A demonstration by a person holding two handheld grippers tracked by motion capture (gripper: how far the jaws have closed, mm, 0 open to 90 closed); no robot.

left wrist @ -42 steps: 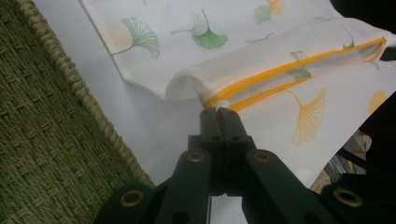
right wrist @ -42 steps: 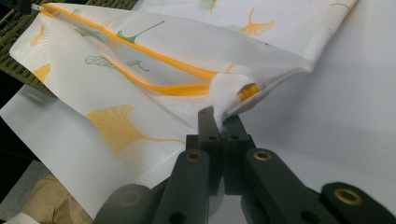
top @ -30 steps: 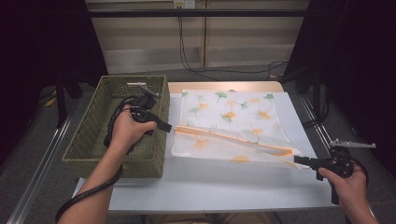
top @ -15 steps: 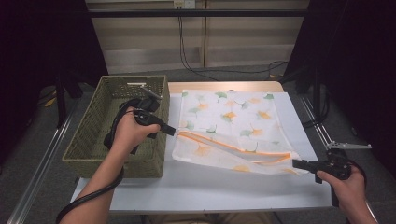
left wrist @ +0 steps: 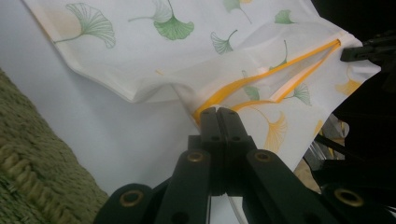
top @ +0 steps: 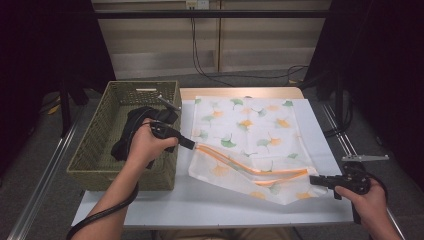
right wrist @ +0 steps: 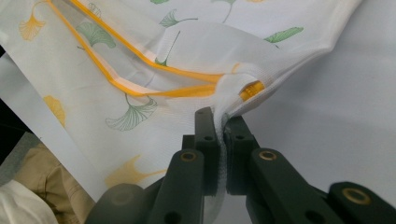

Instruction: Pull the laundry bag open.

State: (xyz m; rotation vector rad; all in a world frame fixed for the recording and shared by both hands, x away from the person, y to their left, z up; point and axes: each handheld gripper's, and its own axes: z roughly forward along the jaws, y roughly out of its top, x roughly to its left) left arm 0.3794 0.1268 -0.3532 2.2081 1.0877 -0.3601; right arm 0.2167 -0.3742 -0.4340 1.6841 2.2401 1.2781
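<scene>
A white mesh laundry bag [top: 245, 130] printed with green and orange ginkgo leaves lies on the white table [top: 200, 205]. Its near end, edged by an orange zipper [top: 255, 167], is lifted and gapes slightly. My left gripper [top: 192, 144] is shut on the zipper's left end [left wrist: 203, 112]. At the bag's right corner [right wrist: 233, 100] my right gripper [top: 314, 180] is shut on the mesh. The far half of the laundry bag [left wrist: 154, 56] rests flat.
A woven green basket [top: 95, 145] stands at the table's left edge, holding dark clothing [top: 135, 125]. Its wall [left wrist: 32, 163] is close beside my left gripper. A beige trouser leg [right wrist: 42, 186] shows below the table's front edge. Dark floor and cables lie behind.
Both grippers have drawn the zipper end of the bag toward the near edge, and the right one has dropped lower. The orange opening now bows apart a little.
</scene>
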